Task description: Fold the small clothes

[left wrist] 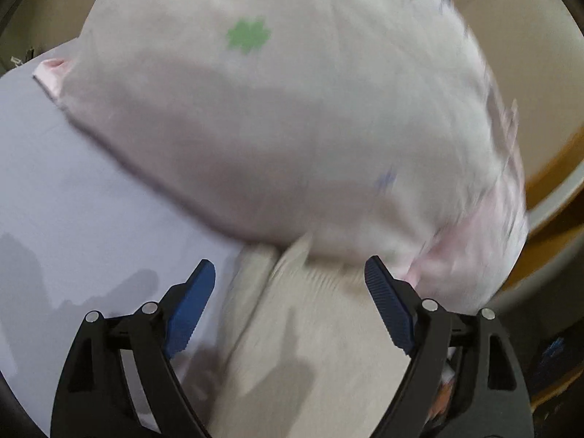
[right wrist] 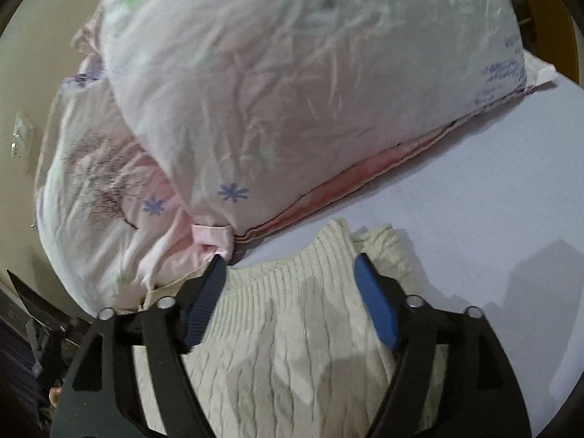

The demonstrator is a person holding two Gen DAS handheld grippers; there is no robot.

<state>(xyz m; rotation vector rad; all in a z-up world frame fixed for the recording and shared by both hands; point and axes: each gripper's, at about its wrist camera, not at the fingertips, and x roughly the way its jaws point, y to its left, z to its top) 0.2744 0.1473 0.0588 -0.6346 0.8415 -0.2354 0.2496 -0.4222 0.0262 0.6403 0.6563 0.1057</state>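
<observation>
A cream cable-knit garment (right wrist: 292, 328) lies on the pale lilac bed sheet (right wrist: 474, 197), its ribbed edge toward the pillow. It also shows blurred in the left wrist view (left wrist: 310, 328). My right gripper (right wrist: 290, 266) is open, its blue fingers (right wrist: 376, 310) spread just above the knit, holding nothing. My left gripper (left wrist: 290, 273) is open too, its blue fingers (left wrist: 390, 310) spread over the knit, empty.
A large white pillow (right wrist: 292, 91) with flower prints lies right behind the knit; it also fills the left wrist view (left wrist: 273, 109). A crumpled pink-white quilt (right wrist: 98, 189) sits at its left. Bare sheet (left wrist: 73, 200) lies beside the knit. A beige wall (right wrist: 43, 54) is behind.
</observation>
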